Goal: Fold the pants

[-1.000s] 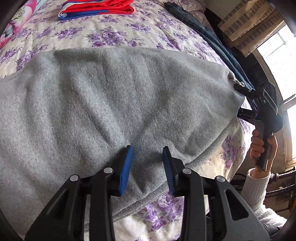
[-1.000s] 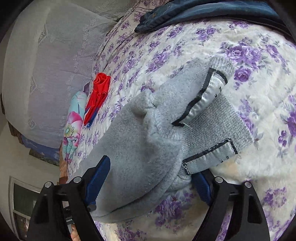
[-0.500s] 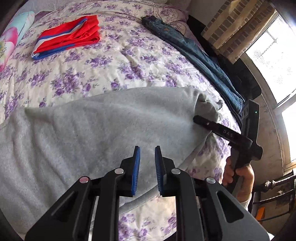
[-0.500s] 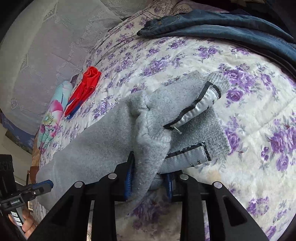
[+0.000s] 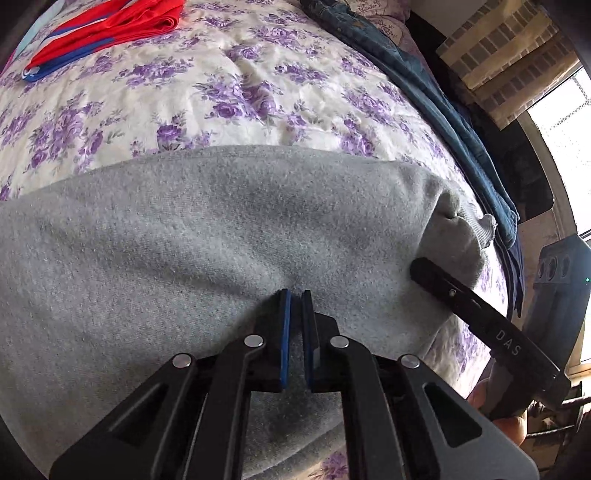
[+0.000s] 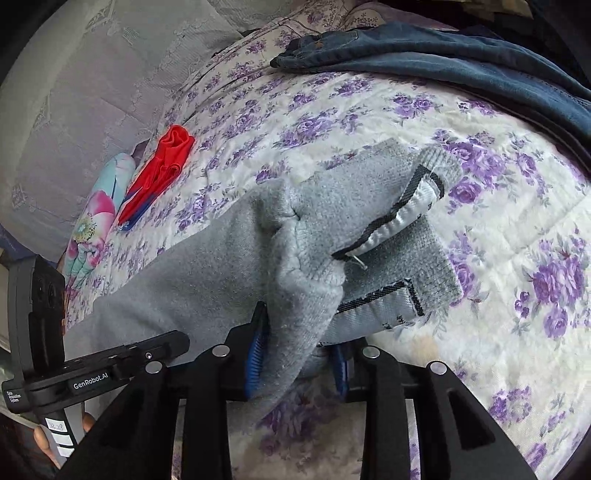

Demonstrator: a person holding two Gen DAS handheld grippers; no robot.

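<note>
Grey fleece pants [image 5: 221,229] lie across a floral bedspread [image 5: 240,92]. My left gripper [image 5: 295,295] is shut on a thin fold of them near their front edge. In the right wrist view the pants' bunched end [image 6: 303,266] with its ribbed, black-trimmed bands [image 6: 395,221] sits between the blue pads of my right gripper [image 6: 299,332]. Those pads press on a thick wad of fleece while the jaws are opening slightly. The left wrist view shows the right gripper [image 5: 424,266] at the pants' right end. The left gripper [image 6: 177,339] appears low on the left in the right wrist view.
Blue jeans [image 5: 424,92] lie along the bed's far right side. A folded red and blue garment [image 5: 110,26] rests at the far left, beside a pastel floral cloth [image 6: 96,221]. A bright window [image 5: 569,122] stands to the right, and the bed edge runs just below the grippers.
The left gripper slid along the pants' edge and its jaws went from wide apart to shut on the fleece. The right gripper's jaws came in around the bunched end and gripped it.
</note>
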